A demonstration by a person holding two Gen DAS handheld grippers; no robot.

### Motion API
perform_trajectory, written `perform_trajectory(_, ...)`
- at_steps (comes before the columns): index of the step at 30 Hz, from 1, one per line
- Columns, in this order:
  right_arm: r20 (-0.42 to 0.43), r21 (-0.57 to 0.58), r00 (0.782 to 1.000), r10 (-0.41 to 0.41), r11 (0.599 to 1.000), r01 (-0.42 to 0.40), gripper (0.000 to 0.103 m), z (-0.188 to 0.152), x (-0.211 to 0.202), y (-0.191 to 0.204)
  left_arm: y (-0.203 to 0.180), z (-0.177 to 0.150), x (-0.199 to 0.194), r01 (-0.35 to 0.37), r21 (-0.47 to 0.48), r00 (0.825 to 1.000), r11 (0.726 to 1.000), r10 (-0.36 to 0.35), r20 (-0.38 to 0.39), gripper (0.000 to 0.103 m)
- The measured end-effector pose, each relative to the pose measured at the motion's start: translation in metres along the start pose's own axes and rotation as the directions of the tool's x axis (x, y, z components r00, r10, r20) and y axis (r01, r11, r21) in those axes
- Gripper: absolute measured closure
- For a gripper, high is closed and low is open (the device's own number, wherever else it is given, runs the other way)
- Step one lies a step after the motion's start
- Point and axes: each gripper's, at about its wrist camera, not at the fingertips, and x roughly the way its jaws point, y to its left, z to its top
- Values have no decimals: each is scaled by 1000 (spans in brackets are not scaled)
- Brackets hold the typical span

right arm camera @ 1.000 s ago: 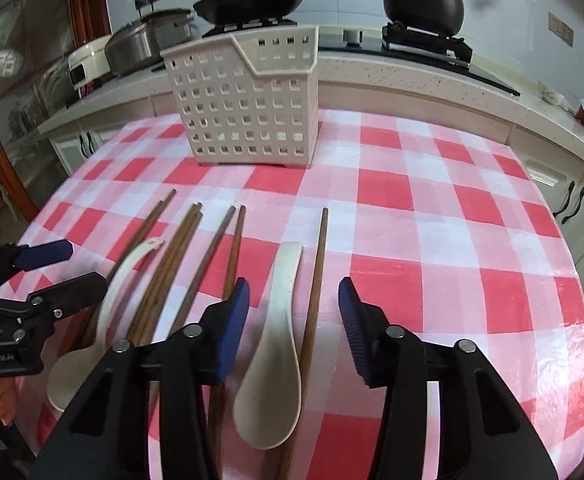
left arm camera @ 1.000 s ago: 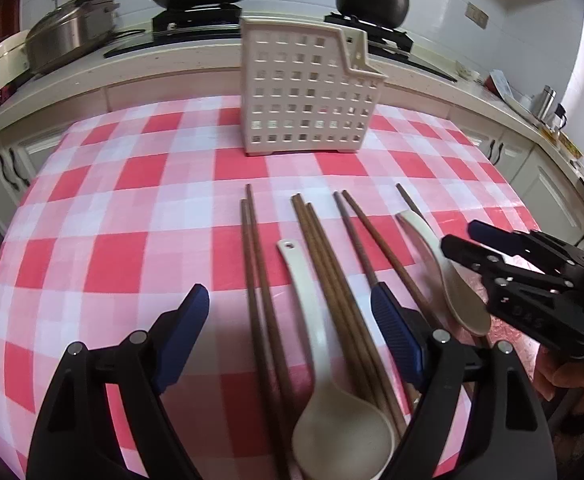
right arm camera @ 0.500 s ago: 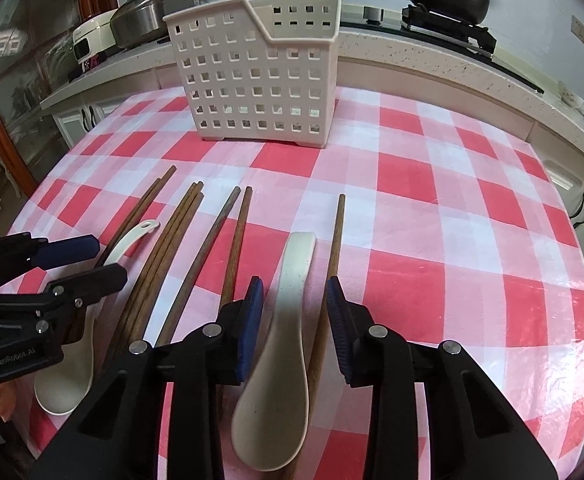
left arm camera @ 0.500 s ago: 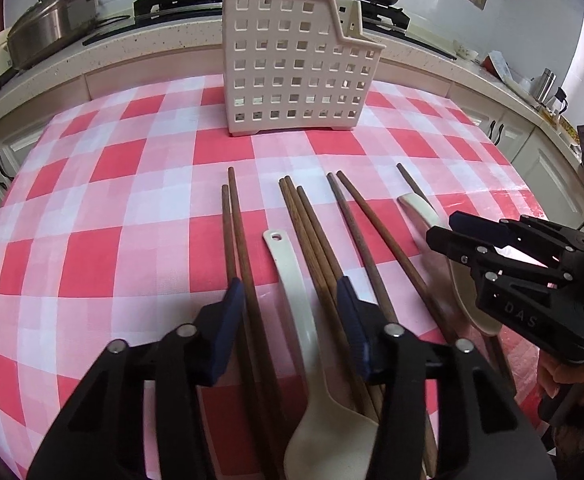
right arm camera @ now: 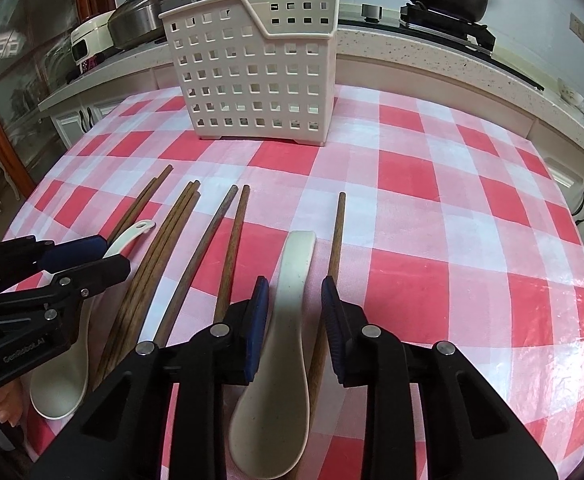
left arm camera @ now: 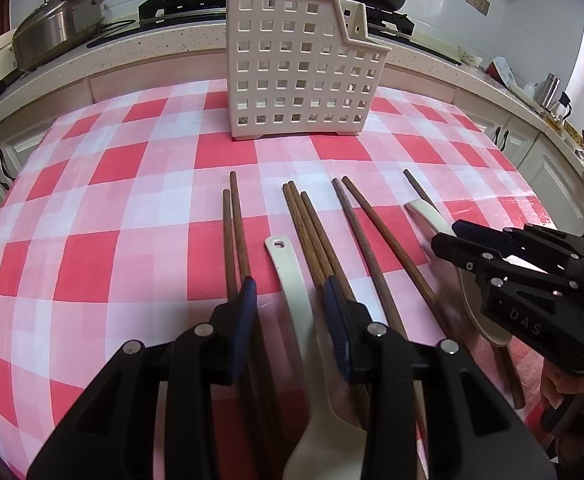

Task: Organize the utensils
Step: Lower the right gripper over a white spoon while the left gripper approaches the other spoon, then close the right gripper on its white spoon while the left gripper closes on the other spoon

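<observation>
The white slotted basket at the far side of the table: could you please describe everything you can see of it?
The basket is a cream-white container, plastic by its look, with walls pierced by rows of square holes. Its top rim steps down on one side, so one part is taller. It stands upright on short feet on the red-and-white checked tablecloth, near the kitchen counter. Nothing shows through the holes. It stands apart from the chopsticks; nothing else touches it.

I see open table [right arm camera: 471, 208] to my right and bare cloth before the basket [right arm camera: 252, 80]. On my left, chopsticks [right arm camera: 152, 248] lie close together; the other tool [right arm camera: 92, 258] probably blocks that side.
</observation>
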Motion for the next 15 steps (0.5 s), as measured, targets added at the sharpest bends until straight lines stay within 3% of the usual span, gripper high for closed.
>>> perform_trajectory(9, -4, 2, 1000, 11, 1000, -11, 82, -1, 2, -1, -3, -1, 9, -12, 3, 1000, 1000, 12, -8, 84)
perform_trajectory(15, -2, 1, 1000, 10, 1000, -10, 83, -2, 2, -1, -5, -4, 10, -32, 10, 999, 999, 32, 20, 86)
